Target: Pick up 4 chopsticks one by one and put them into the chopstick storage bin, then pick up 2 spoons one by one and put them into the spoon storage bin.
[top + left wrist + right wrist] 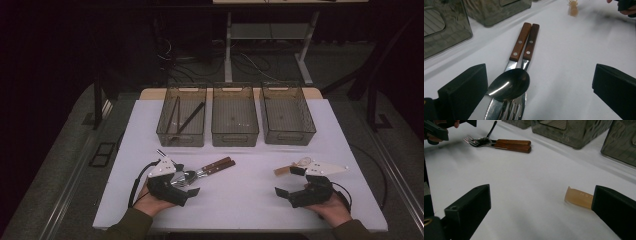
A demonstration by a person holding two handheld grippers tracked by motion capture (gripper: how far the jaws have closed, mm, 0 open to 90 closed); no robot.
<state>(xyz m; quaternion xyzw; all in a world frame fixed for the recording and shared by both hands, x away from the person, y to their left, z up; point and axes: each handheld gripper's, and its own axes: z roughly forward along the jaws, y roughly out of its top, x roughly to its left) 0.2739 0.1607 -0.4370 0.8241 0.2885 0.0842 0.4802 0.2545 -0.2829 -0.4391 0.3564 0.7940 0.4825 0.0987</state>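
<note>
Beyond the cutlery, three bins line the table's far edge

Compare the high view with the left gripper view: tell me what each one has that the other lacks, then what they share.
High view alone: all three grey bins in a row, the leftmost bin holding dark utensils, the left gripper and right gripper from above, and the person's sleeves. Left gripper view alone: close detail, with the spoon bowl lying over a fork and a serrated blade, between wide-open jaws. Both: the two wooden handles side by side on the white table.
</note>
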